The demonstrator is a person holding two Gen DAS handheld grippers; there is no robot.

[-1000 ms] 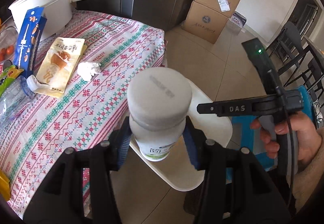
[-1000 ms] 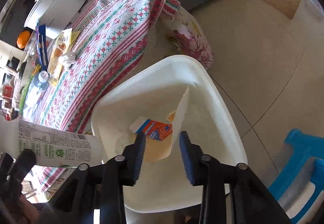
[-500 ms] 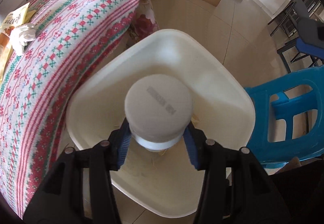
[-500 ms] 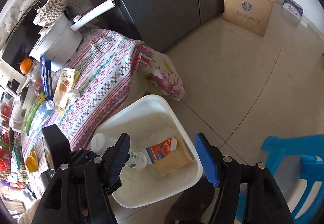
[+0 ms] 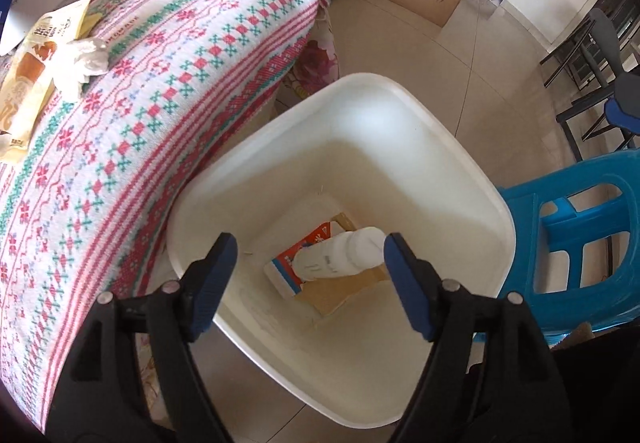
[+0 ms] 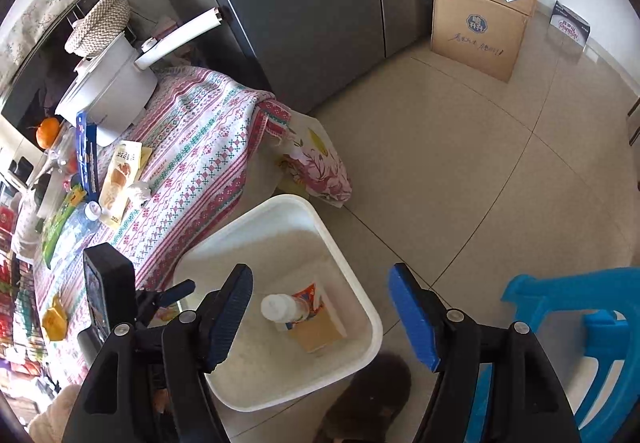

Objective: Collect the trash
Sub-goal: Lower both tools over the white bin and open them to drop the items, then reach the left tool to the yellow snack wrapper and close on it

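Note:
A white bin (image 5: pixel 400 91) stands on the floor beside the table with the patterned cloth (image 5: pixel 160 83). In it lie a white bottle (image 5: pixel 340 259), an orange-and-blue carton (image 5: pixel 288 267) and a piece of brown cardboard (image 5: pixel 340 291). My left gripper (image 5: pixel 308 239) hangs over the bin, its jaws opening with nothing between them. My right gripper (image 6: pixel 320 271) is higher above the bin (image 6: pixel 332 239), jaws also opening and empty; the bottle (image 6: pixel 280 309) lies far below. On the table are a crumpled tissue (image 6: pixel 140 191) and a bread wrapper (image 6: pixel 120 171).
A blue plastic stool (image 5: pixel 560 227) stands right of the bin. Cardboard boxes (image 6: pixel 480 23) and a grey fridge (image 6: pixel 300 3) lie beyond. A white pot (image 6: pixel 108 91), a blue box (image 6: pixel 86 151), a green wrapper (image 6: pixel 60 223) and a plastic bottle (image 6: pixel 80 219) crowd the table.
My left gripper carried the bottle down over the bin, opened, and the bottle dropped in. My right gripper rose away from the bin and opened wider.

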